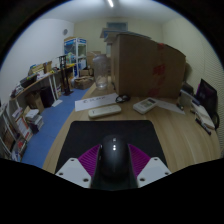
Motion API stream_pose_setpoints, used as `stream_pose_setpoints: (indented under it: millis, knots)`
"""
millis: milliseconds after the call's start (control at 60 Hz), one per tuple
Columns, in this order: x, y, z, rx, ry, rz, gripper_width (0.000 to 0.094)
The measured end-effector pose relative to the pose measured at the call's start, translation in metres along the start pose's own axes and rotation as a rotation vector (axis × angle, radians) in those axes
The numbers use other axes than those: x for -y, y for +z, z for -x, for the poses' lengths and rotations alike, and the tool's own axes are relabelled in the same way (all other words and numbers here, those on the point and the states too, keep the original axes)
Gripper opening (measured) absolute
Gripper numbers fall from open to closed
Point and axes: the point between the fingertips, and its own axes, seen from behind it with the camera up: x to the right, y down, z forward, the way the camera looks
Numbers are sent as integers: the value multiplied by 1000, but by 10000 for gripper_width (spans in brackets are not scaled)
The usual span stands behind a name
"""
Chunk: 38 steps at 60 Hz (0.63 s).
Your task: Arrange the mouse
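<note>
A black computer mouse (112, 160) sits between my gripper's (112, 165) two fingers, and both purple pads (91, 157) press against its sides. It is held above a black mouse mat (105, 130) that lies on the wooden desk (170, 130). The mouse hides the gap between the fingers and the near part of the mat.
A white keyboard (103, 110) and white flat items (146, 104) lie beyond the mat. A large cardboard box (145, 62) stands at the back of the desk. A laptop (206, 96) is at the right. Shelves with books (30, 95) stand at the left by a blue floor.
</note>
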Motion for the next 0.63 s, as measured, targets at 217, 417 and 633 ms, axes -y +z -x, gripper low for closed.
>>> stream_pose_setpoints:
  millis: [217, 417, 633]
  knots:
    - [-5, -15, 3, 50, 45, 165, 821]
    - [16, -106, -10, 54, 104, 176, 841]
    - [7, -205, -53, -45, 203, 199, 841]
